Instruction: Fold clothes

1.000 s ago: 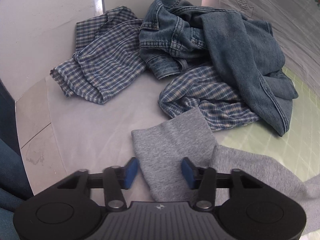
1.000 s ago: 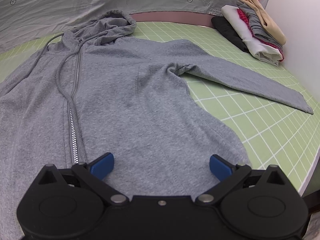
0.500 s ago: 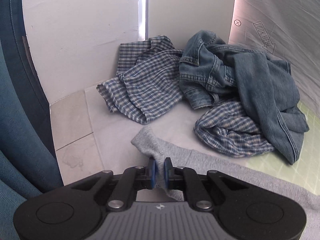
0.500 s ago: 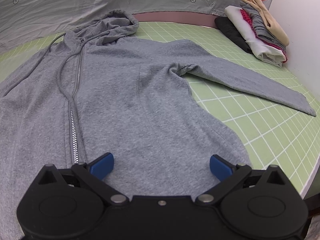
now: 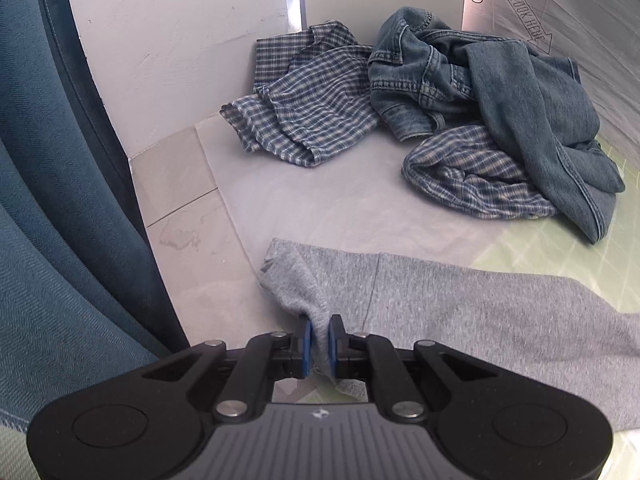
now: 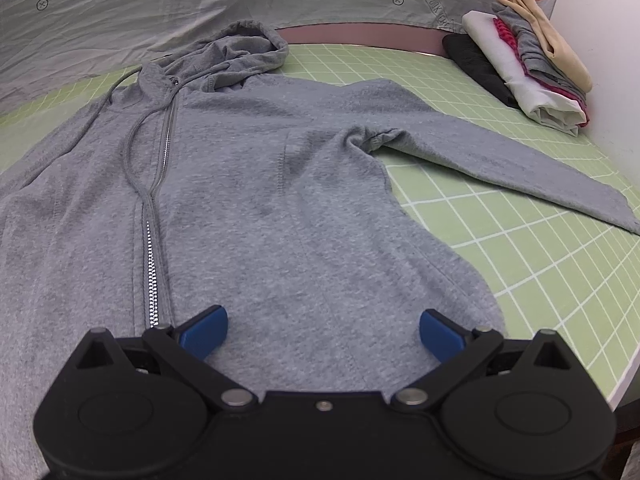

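Observation:
A grey zip hoodie (image 6: 280, 184) lies flat, front up, on the green grid mat (image 6: 540, 248), hood at the far end. Its right sleeve (image 6: 520, 164) stretches out to the right. My right gripper (image 6: 322, 330) hovers open over the hoodie's lower hem, blue pads wide apart with nothing between them. In the left wrist view the hoodie's left sleeve (image 5: 460, 304) runs across the surface, and my left gripper (image 5: 319, 344) is shut on its cuff, the grey cloth pinched and puckered between the blue pads.
A rumpled plaid shirt (image 5: 304, 116) and a denim jacket (image 5: 520, 100) are heaped beyond the sleeve, by the white wall (image 5: 180, 40). Blue upholstery (image 5: 52, 220) fills the left side. A stack of folded clothes (image 6: 532, 68) sits at the mat's far right corner.
The left gripper closed on the sleeve cuff and drew it back toward the table's near edge, bunching the cloth. The right gripper stayed still and open.

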The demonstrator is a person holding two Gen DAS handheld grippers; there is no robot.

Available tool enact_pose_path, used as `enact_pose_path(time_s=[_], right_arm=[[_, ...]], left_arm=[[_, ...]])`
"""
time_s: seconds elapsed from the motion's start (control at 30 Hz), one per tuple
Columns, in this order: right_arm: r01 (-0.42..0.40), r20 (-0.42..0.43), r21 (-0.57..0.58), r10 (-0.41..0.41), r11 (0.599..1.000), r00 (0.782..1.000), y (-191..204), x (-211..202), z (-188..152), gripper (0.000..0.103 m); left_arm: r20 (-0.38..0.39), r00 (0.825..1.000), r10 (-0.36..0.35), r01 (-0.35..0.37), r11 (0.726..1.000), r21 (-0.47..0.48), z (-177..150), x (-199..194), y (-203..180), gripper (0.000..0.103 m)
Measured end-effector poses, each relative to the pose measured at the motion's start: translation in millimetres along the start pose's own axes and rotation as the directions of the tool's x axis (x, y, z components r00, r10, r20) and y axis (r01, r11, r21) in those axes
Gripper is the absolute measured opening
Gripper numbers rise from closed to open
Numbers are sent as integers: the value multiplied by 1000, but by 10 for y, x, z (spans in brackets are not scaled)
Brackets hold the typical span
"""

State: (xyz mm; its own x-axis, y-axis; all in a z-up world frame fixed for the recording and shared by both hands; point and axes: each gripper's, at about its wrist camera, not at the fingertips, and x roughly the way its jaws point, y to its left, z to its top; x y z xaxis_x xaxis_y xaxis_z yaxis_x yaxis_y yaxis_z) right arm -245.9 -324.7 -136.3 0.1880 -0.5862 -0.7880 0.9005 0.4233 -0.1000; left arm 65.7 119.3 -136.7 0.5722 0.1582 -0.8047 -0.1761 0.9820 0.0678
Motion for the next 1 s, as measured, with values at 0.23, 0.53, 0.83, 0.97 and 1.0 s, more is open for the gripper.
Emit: enact_pose_path(time_s=[0.23,0.53,0.83,0.97,1.0], right_arm=[[-7,9,-5,8,1000,1000,-2,8,-1,103],[-13,-39,-36,11,999,999,23,59,134,103],[-25,-45,-14,25,1000,999,23,100,161,103],[-22,-39,-6,22,1000,999,26,96,148,103],[-21,-38,-5,21,1000,999,29,95,147,103]], left_arm=[[-39,999,36,-33,996,87,-196,-85,-69,15],[81,993,-86,79,993,93,55,-406,-370,47],[24,946,-323,288,871,398,85,-277,-1471,55],[-16,935,-353,315,811,493,21,-139,-1807,61],[-28,934,-357,320,796,513,10,-109,-1867,63]])
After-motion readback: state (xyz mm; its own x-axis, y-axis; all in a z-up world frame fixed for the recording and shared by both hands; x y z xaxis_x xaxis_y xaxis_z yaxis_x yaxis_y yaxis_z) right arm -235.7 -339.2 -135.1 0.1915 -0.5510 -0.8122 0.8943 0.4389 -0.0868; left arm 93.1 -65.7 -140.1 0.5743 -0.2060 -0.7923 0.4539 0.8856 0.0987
